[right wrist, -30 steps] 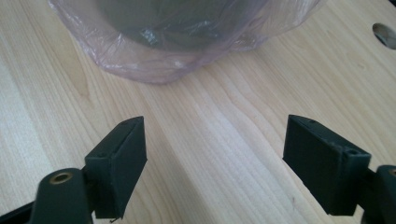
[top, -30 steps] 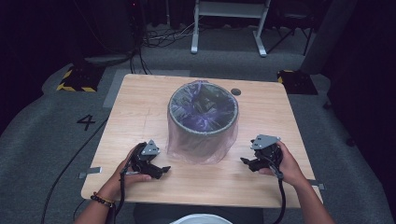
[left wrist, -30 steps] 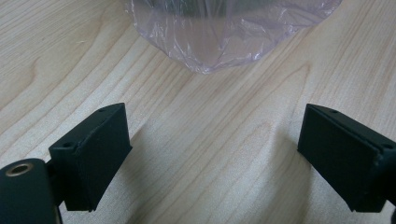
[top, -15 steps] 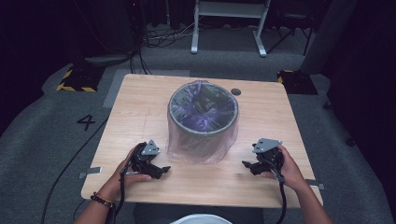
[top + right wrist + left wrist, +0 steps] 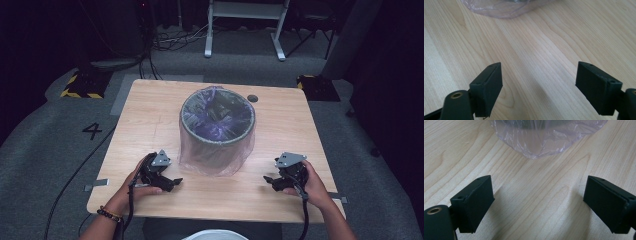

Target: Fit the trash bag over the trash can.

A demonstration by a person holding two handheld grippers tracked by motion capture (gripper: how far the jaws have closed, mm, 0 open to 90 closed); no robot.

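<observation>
Between the two grippers, mid-bench, stands the bin (image 5: 217, 131): an upright round can, axis vertical, with a clear bag (image 5: 216, 161) lining it and draped down the outside almost to the bench (image 5: 150, 115). Left gripper (image 5: 172, 182) sits at the bin's near-left, jaws pointing toward the bag's bottom hem; in the left gripper view that hem (image 5: 541, 142) lies just ahead of the jaws, centred between them, not touching. Right gripper (image 5: 268, 181) sits near-right and is clearly further off; in the right gripper view the bag edge (image 5: 499, 10) is up and to the left of the jaw line, with bare wood between. So the left one is nearer and better lined up. Both jaws stand wide open with nothing between them but bench. My read: the bag skirt is the target, and the right needs to swing in toward the bin before it can pinch any film.
</observation>
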